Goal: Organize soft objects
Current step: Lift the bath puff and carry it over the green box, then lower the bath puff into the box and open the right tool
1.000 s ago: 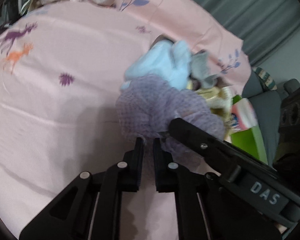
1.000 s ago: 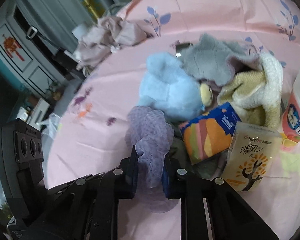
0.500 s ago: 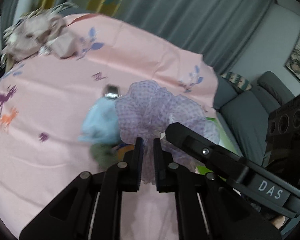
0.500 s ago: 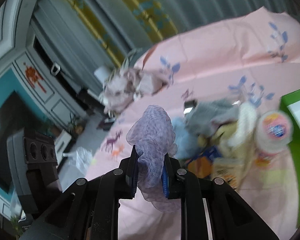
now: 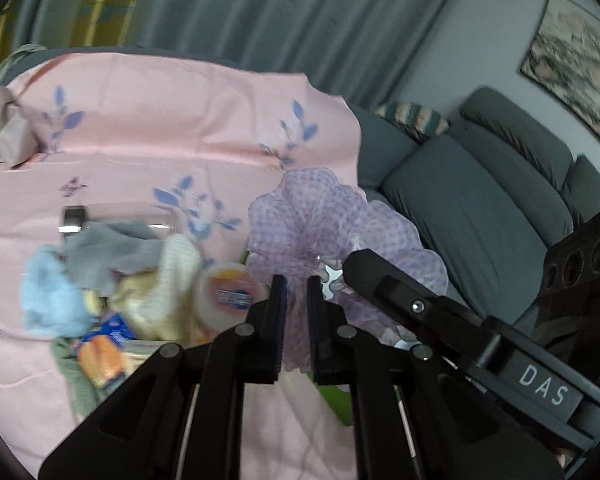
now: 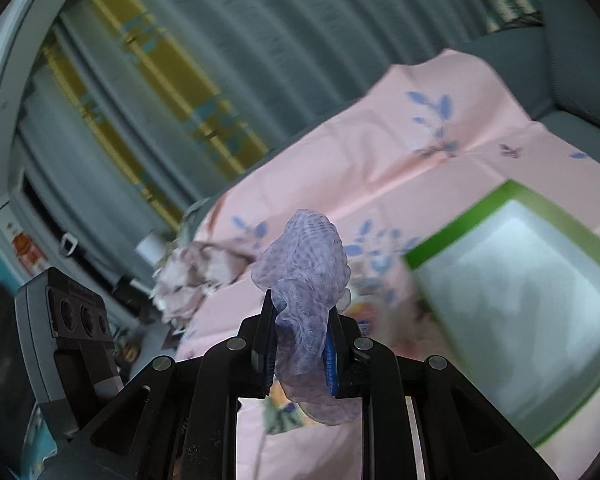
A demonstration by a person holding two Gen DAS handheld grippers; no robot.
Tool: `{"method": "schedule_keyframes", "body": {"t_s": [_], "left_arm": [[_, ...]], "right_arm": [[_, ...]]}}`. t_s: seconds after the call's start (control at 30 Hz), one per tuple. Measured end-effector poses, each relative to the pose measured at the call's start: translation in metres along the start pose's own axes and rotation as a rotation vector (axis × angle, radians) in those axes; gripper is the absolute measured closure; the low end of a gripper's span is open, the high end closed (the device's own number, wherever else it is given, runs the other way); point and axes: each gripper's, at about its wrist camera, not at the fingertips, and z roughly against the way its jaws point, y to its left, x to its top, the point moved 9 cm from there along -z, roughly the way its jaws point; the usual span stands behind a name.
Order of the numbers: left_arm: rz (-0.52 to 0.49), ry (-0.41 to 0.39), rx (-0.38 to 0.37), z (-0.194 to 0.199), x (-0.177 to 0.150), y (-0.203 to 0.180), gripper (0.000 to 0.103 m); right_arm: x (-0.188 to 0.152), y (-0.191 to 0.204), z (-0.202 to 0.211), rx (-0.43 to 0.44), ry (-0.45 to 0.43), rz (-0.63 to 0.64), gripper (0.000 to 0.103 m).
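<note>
A purple mesh scrunchie-like puff [image 5: 332,220] hangs in the air, held from two sides. My left gripper [image 5: 296,292] is shut on its lower edge, with mesh showing between the pads. In the right wrist view, my right gripper [image 6: 300,320] is shut on another fold of the same purple puff [image 6: 304,256], which bulges above and droops below the fingers. Below on the pink sheet [image 5: 160,120] lies a pile: a light blue plush [image 5: 48,300], a grey plush [image 5: 100,252] and a cream towel [image 5: 168,280].
A green-rimmed box [image 6: 460,223] with a pale inside sits on the sheet to the right. A round tub [image 5: 230,292] and a blue-orange tissue pack [image 5: 100,348] lie in the pile. A grey sofa [image 5: 480,200] stands at the right, a crumpled beige garment [image 6: 196,272] at the far left.
Both grippers have lifted the purple puff off the pile and swung it to the right. The pile has dropped to the lower left, and the green-rimmed box has come into the right wrist view.
</note>
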Motion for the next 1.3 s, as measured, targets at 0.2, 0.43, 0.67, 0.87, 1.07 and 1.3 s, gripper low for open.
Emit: {"method": "schedule_keyframes", "body": {"t_s": [0.2, 0.43, 0.67, 0.87, 1.07, 1.3], "left_arm": [[-0.064, 0.100, -0.002, -0.042, -0.010, -0.029, 0.097], [-0.096, 0.193, 0.015, -0.088, -0.025, -0.043, 0.097], [-0.125, 0.232, 0.047, -0.102, -0.039, -0.043, 0.093], [-0.105, 0.204, 0.061, -0.077, -0.033, -0.027, 0.082], [-0.090, 0.101, 0.149, -0.019, -0.021, 0.018, 0.057], [-0.020, 0.037, 0.340, 0.049, -0.037, 0.109, 0.057]], "right_arm": [[0.009, -0.054, 0.011, -0.147, -0.020, -0.058, 0.082], [0.007, -0.108, 0.004, -0.222, 0.002, -0.163, 0.082], [-0.005, -0.157, -0.001, -0.433, 0.057, -0.183, 0.082], [-0.013, -0.172, -0.004, -0.508, 0.105, -0.196, 0.074], [-0.012, -0.187, -0.001, -0.676, 0.087, -0.154, 0.020], [-0.032, -0.209, -0.012, -0.826, 0.163, -0.132, 0.020]]}}
